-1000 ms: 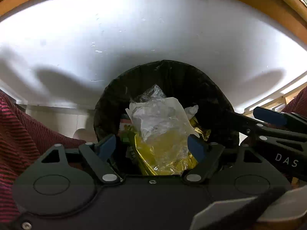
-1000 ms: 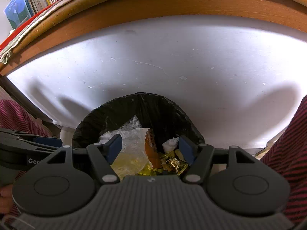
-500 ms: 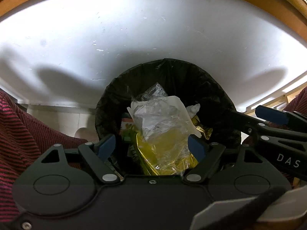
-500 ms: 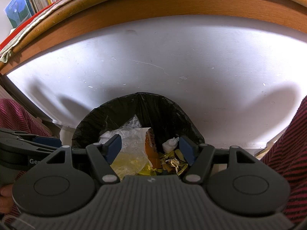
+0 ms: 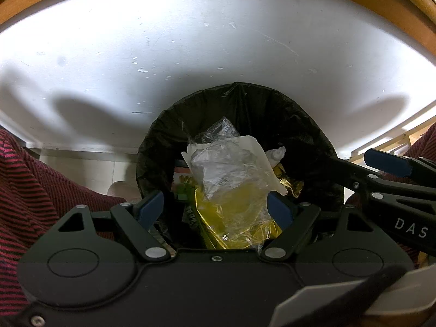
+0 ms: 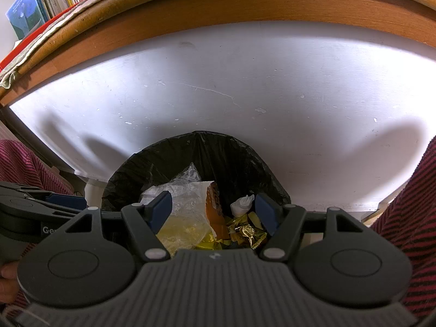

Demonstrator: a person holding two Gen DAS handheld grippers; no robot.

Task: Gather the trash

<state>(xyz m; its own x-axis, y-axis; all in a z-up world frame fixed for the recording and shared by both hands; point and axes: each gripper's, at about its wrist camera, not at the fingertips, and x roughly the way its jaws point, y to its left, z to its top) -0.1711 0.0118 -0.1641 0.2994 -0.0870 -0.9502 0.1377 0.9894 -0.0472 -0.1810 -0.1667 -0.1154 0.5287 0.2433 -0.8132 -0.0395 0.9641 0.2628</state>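
- A scuffed white painted panel fills the background, topped by a rounded wooden edge; it may belong to a worktop, though that cannot be told for sure. In the right wrist view, upright books and a red crate are seen beyond it at the upper left.
- Against the panel's foot stands a round bin lined with a crinkled black plastic bag, also seen in the right wrist view.
- The collected trash lies inside the bin: a crumpled clear plastic bag on top, a glossy yellow foil wrapper under it, a twisted white tissue beside the clear bag and crinkled gold foil wrappers low down.
- An orange packet is wedged upright between the clear bag and the tissue; its lettering is only partly legible.
- The left gripper is held above the bin with its blue-padded fingers spread wide, nothing clamped.
- The right gripper is likewise held over the bin, fingers apart and empty; "DAS" is read on its side in the left wrist view.
- Red and black striped knitted sleeves flank both views.
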